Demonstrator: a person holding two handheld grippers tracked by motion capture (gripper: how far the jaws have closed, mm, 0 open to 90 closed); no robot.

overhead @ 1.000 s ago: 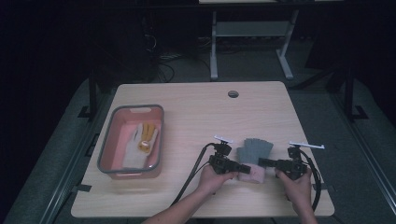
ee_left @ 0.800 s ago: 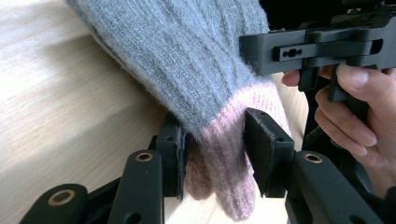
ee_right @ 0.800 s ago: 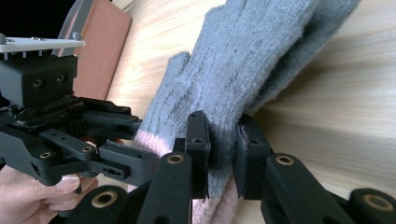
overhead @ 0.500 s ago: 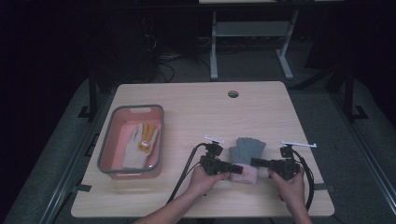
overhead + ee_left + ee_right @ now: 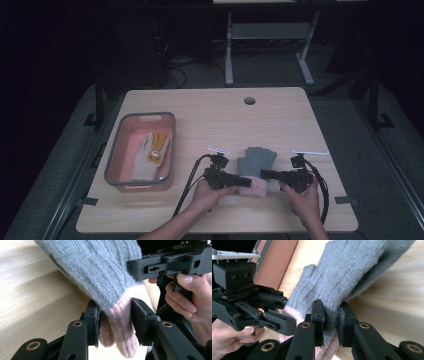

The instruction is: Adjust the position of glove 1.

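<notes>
Item 1. Bin (image 5: 114,159): pink tub with a grey rim, stood at the left of the table (image 5: 200,110). It held a pale glove (image 5: 145,162) with a yellow-fingered glove (image 5: 159,144) lying on it and touching it.

Item 2. Left gripper (image 5: 245,182): held in the person's left hand (image 5: 207,194), jaws pointing toward the right gripper. In its own view the pads were pinched on the pink cuff of the grey glove (image 5: 100,277), one pad on each side of the gathered knit.

Item 3. Grey glove (image 5: 256,162): knit, with a pink cuff (image 5: 254,187), at the near middle of the table, well apart from the bin. Its fingers pointed away from the person; the cuff end hung between the two grippers, and the gripper views showed that end raised off the wood.

Item 4. Right gripper (image 5: 265,174): held in the right hand (image 5: 301,196), jaws pointing toward the left gripper. In its own view the pads were clamped on the grey knit (image 5: 352,270) just above the cuff, with fabric squeezed thin in the gap.

Item 5. Handling note, a judgement: the step in hand appeared to be carrying the glove with both grippers, probably to the bin. To do it well, both pinches should hold evenly and the hands travel together at one height, since the knit stretches and may slip from the shallower right-hand bite. The fingers should clear the table and the bin's rim before lowering, and both jaws should let go together once the glove lies on the others.
</notes>
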